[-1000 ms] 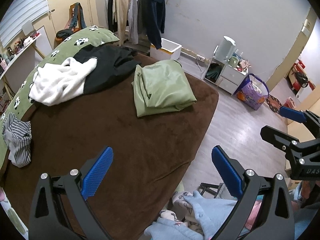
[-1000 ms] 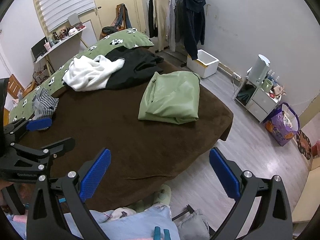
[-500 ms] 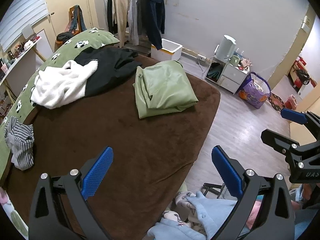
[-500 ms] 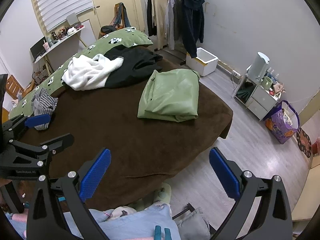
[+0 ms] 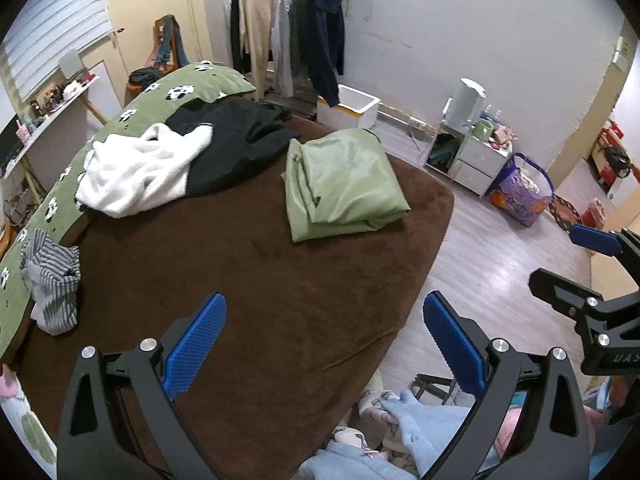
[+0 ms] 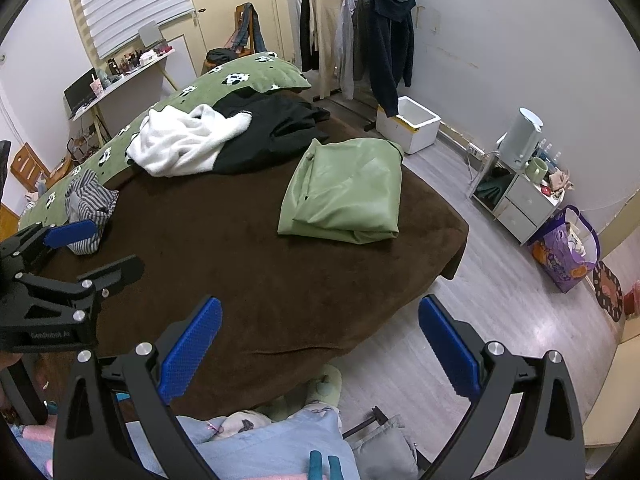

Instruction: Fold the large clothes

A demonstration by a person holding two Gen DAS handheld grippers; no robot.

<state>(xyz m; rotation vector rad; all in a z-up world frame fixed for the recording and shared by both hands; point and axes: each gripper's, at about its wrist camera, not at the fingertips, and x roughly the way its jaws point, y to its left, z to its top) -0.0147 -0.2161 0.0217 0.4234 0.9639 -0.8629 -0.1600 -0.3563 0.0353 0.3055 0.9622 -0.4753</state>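
Brown bed cover (image 5: 248, 280) carries a folded green garment (image 5: 344, 184) near its corner; left gripper (image 5: 324, 344) and right gripper (image 6: 320, 344) hang spread, empty.

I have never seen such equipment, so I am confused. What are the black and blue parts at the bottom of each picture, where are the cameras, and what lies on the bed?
They are two hand-held grippers; a person holds one in each hand. Each carries a camera looking along its blue fingers. One picture comes from the left gripper, the other from the right gripper. Both are open and hold nothing. On the brown bed cover lie a folded green garment, a white garment, a black garment and a striped garment, these three unfolded.
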